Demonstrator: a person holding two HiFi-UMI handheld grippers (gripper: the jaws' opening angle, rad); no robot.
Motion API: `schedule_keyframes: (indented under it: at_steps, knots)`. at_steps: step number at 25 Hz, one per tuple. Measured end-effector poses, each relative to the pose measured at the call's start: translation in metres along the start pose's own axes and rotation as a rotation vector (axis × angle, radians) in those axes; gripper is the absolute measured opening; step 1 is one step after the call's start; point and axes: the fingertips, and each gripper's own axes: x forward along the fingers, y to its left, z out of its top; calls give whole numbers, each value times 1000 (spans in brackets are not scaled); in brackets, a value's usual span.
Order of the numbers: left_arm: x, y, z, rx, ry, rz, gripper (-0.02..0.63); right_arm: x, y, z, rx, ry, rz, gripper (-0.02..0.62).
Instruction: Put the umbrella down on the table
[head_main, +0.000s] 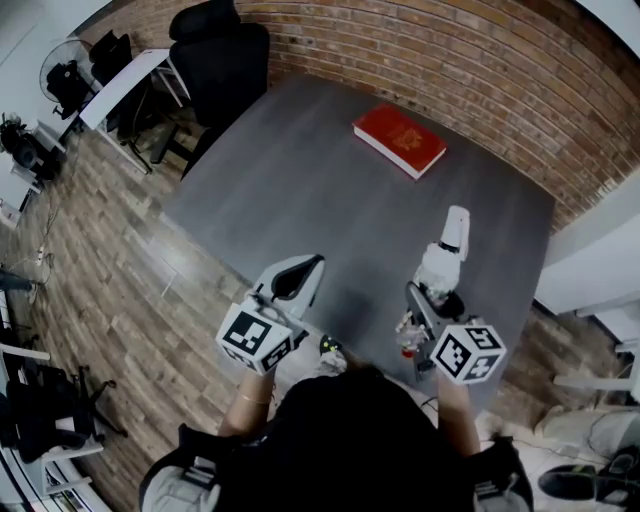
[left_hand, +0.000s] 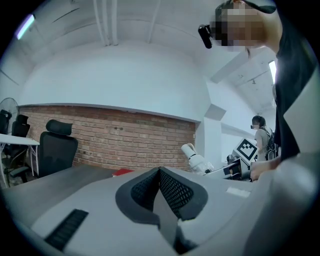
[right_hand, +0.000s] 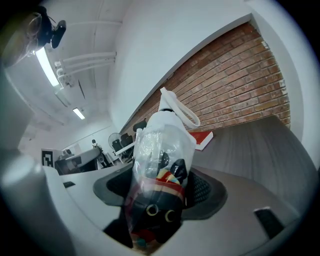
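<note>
A folded umbrella in a clear plastic sleeve, with a white handle and strap at its far end, hangs over the grey table at its near right. My right gripper is shut on its dark, patterned lower end. In the right gripper view the umbrella stands up between the jaws of the right gripper and hides the pads. My left gripper hovers over the table's near edge, shut with nothing in it; its pads meet in the left gripper view. That view also shows the umbrella to the right.
A red book lies at the table's far side, near the brick wall. A black office chair stands at the far left corner, with a white desk beyond it. Wooden floor lies to the left of the table.
</note>
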Motion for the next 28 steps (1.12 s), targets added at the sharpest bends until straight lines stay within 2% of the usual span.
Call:
schedule_keyframes:
  at_steps: [13, 28]
  knots:
    - [32, 27, -6, -27, 2, -89, 2, 21, -19, -7, 24, 36, -126, 288]
    - [47, 57, -14, -25, 7, -146, 2, 49, -41, -34, 31, 125, -253, 288]
